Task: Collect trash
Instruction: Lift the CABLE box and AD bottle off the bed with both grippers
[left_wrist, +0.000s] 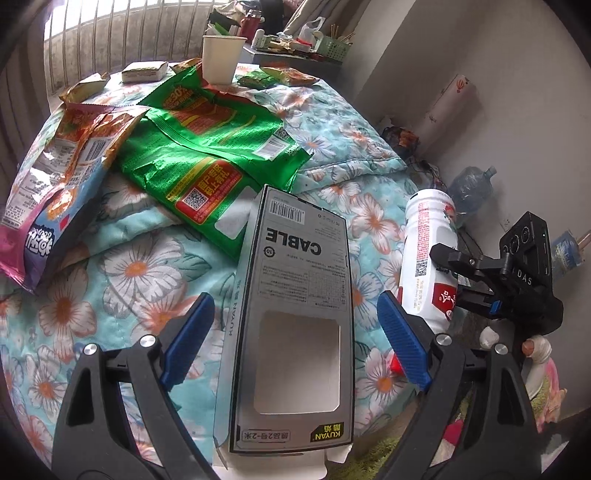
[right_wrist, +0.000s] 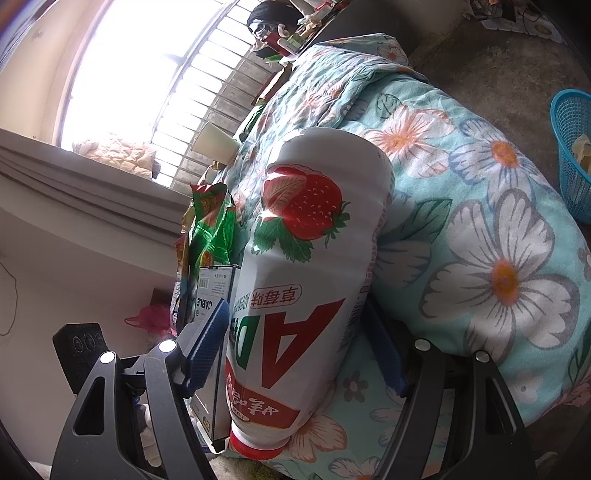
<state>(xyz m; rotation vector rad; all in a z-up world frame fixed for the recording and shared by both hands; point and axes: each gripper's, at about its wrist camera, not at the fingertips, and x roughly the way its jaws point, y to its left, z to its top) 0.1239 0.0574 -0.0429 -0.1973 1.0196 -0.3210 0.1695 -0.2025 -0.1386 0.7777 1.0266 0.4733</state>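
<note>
i am at the picking step of collecting trash: both claws are at the near edge of the bed (left_wrist: 122, 280), each around one piece, and nothing is lifted yet, as far as i can judge.

my left claw (left_wrist: 295, 332) is wide open. the cable box (left_wrist: 295, 295) lies flat on the bed between its blue pads (left_wrist: 188, 339), with a clear gap on each side, so the pads do not touch it. next i think i must close this claw on the long sides of the box, gently, because the empty carton can crush or slip.

my right claw (right_wrist: 299, 350) stands around the bottle (right_wrist: 310, 266), which lies on the bed just right of the box, red cap toward me. the left pad (right_wrist: 208, 349) looks very near or touching the bottle; the other pad is mostly hidden behind it, so i cannot tell if the grip is closed.

beyond the box, farther up the bed, wait the green bag (left_wrist: 218, 147), the pink bag (left_wrist: 59, 177) and the cup (left_wrist: 221, 59). a blue basket (right_wrist: 574, 155) stands on the floor beside the bed; it may be the place for the trash.
</note>
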